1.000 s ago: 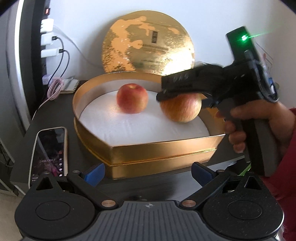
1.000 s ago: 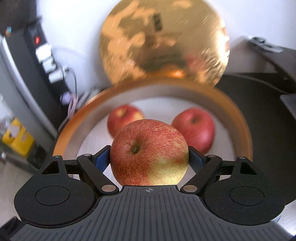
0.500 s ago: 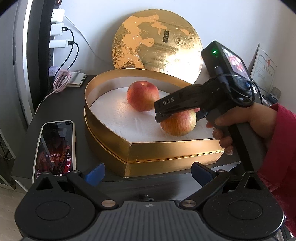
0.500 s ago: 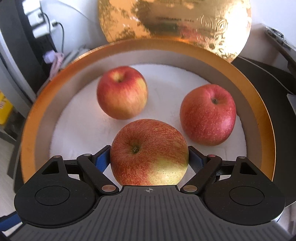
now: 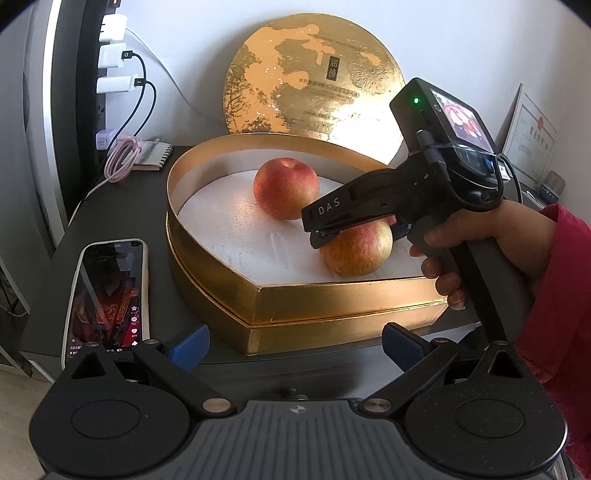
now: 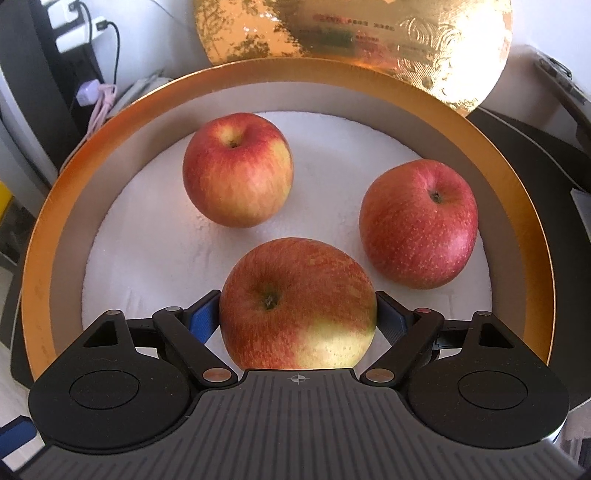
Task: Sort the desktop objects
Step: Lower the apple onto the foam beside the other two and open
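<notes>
Gold box (image 6: 517, 206) looks like shiny foil w/ a white, bumpy foam floor (image 6: 155, 236). Apples (image 6: 238, 170) smooth & a bit glossy. Phone (image 5: 109, 295) screen is glassy.

The right gripper (image 6: 298, 314) is clamped at both sides, held by a hand (image 5: 491, 243) in a red sleeve; the left gripper (image 5: 295, 341) hangs low, fingers spread.

Three apples: one (image 6: 298, 304) between the fingers of the right gripper (image 6: 298, 321), one (image 6: 238, 170) at the far left, one (image 6: 419, 223) at the right. One gold box (image 5: 332, 299). One gold lid (image 5: 314, 74). One phone (image 5: 109, 293). One notepad (image 5: 157, 157). Two grippers, right and left (image 5: 295, 341). One hand (image 5: 491, 243). Three white chargers: top (image 5: 113, 25), middle (image 5: 112, 55), bottom (image 5: 114, 84).
</notes>
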`<state>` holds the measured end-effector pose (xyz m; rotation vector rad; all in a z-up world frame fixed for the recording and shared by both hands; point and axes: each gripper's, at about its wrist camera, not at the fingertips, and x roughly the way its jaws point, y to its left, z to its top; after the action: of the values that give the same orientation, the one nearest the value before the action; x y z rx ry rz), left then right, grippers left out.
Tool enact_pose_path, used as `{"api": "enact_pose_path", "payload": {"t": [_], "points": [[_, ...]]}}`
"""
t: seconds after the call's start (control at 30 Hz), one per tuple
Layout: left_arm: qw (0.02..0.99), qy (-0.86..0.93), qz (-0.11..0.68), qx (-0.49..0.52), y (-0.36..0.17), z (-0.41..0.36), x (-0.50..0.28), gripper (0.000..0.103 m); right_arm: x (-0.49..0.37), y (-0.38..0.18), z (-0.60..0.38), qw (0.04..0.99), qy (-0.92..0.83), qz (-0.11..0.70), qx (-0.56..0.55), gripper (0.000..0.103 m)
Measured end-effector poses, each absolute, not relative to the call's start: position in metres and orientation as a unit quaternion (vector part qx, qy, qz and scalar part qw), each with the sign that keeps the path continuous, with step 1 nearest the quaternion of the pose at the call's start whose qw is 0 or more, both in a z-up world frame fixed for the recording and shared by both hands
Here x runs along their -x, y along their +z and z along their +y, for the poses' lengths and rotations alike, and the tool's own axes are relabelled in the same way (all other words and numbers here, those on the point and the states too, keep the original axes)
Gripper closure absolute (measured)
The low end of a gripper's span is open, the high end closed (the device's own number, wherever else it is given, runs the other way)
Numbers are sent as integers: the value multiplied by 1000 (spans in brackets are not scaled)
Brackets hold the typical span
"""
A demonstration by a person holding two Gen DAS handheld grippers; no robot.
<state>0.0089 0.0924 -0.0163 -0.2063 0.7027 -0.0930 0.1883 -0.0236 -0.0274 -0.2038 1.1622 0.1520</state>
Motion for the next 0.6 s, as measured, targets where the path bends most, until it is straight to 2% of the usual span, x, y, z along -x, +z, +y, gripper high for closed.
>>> {"api": "enact_pose_path", "payload": {"t": [0.17, 0.6], "points": [[933, -41, 344, 95, -15, 89, -7, 3, -182, -16, -27, 844, 63, 522, 105, 6], [937, -33, 341, 72, -6, 69, 3, 3, -150, 21, -68, 869, 68, 487, 46, 6]]}}
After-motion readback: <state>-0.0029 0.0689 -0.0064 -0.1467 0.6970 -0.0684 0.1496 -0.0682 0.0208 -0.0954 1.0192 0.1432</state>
